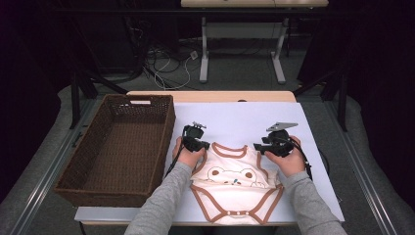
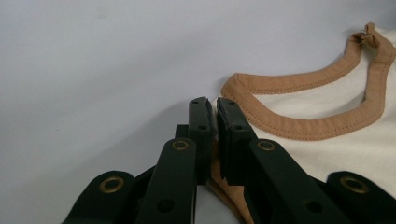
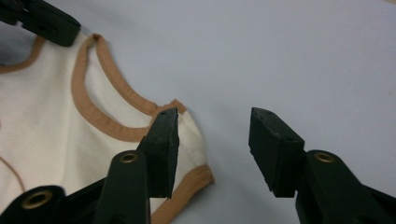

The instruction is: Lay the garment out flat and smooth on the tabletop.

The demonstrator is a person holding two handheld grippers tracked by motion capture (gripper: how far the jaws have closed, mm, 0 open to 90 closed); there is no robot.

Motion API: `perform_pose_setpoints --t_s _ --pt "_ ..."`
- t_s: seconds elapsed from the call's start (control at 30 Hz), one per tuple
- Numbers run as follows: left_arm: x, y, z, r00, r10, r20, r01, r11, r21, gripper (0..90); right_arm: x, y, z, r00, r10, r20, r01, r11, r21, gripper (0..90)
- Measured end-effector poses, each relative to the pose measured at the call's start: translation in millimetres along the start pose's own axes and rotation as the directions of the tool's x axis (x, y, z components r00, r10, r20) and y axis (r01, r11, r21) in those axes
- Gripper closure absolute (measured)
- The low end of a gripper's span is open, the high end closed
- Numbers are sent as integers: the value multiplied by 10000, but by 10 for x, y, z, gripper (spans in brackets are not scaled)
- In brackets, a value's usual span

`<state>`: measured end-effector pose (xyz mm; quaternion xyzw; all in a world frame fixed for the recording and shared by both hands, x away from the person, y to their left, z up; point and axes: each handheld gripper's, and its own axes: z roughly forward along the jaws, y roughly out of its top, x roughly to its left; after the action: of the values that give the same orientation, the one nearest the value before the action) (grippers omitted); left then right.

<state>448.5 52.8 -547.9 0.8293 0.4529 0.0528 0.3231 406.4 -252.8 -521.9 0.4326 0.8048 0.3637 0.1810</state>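
Note:
A cream baby bodysuit (image 1: 235,178) with brown trim and a bear print lies flat on the pale table cover (image 1: 235,117), neckline away from me. My left gripper (image 1: 201,147) is at its left shoulder. In the left gripper view the jaws (image 2: 212,105) stand almost together, pinching the brown-edged shoulder of the bodysuit (image 2: 327,149). My right gripper (image 1: 259,148) is at the right shoulder. Its jaws (image 3: 215,116) stand apart: one rests over the short sleeve of the bodysuit (image 3: 42,121), the other over bare cover. The left gripper (image 3: 42,21) shows at the far shoulder.
A dark wicker basket (image 1: 73,161), with nothing inside, stands along the left side of the table. Beyond the far table edge are white desk legs (image 1: 279,63) and loose cables (image 1: 166,68) on the floor. Bare cover lies behind the bodysuit.

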Motion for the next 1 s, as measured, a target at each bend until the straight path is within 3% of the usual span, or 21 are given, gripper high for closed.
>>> perform_pose_setpoints --t_s 0.23,0.47,0.77,1.0 --pt "-4 -24 -47 10000 39 22 -39 9999 -125 855 -43 -71 133 9999 76 111 -81 9990 433 559" --pt "1 -40 -58 9999 23 106 -21 9998 -192 855 -26 -112 216 9996 223 -143 -211 9967 777 570" --pt "4 -51 -50 9999 -52 155 55 9998 -208 855 48 -141 294 9996 -166 -246 194 9925 1207 618" --pt "12 -60 -56 9998 6 182 -2 9998 -203 855 107 -139 294 9992 -324 -237 351 9921 1202 719"
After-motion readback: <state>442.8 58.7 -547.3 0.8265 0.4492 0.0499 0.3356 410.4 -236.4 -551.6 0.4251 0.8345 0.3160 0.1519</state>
